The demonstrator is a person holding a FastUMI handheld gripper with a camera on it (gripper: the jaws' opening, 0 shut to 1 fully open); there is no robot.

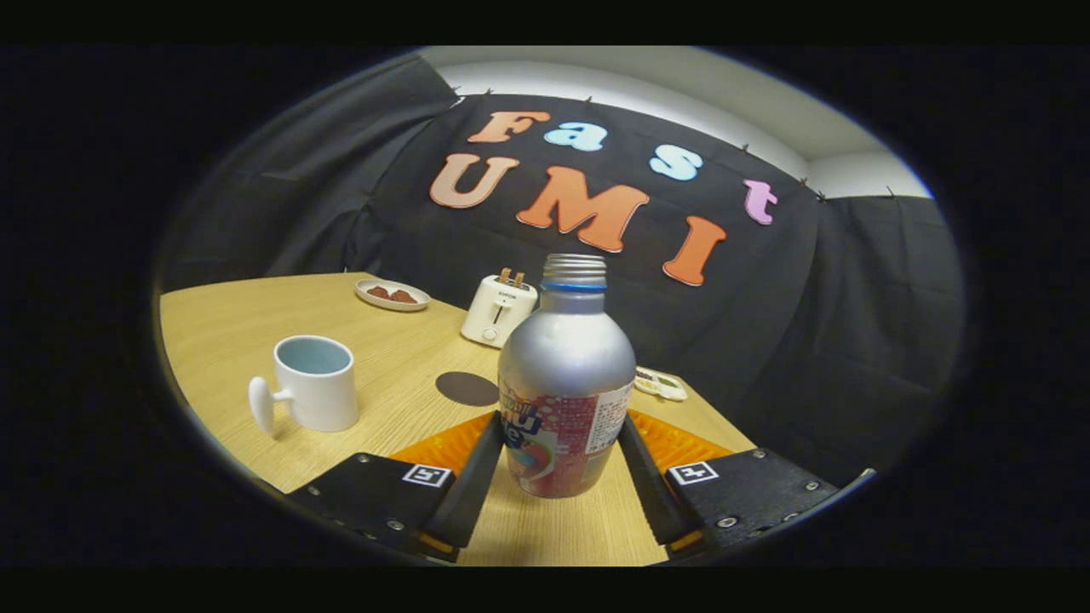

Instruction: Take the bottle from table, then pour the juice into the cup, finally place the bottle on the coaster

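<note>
- Gripper view, starting at the left: the cup (pixel 313 382) stands upright on the bench (pixel 221 332), mouth open upward and handle turned outward to the left. Bare wood lies all around it, which looks like enough room to tilt a bottle over its rim.
- Farther back, a small plate (pixel 392 295) with brown pieces sits near the bench's far edge, well apart from the working area.
- The dark round coaster (pixel 467 388) lies flat between the cup and the bottle, just ahead of the left finger, so the final set-down spot is close at hand.
- Beyond it a white toaster (pixel 499 310) stands near the back edge, likely no obstacle to a pour toward the cup.
- The bottle (pixel 565 383) stands upright on the bench with its cap off, between the fingers of the claw (pixel 553 464). The claw is spread and brackets the labelled lower body, low enough for a steady hold; whether the pads actually touch it cannot be told.
- On the right, a small flat object (pixel 660 383) lies behind the bottle, where the bench edge falls away close by, leaving little room that side.
</note>
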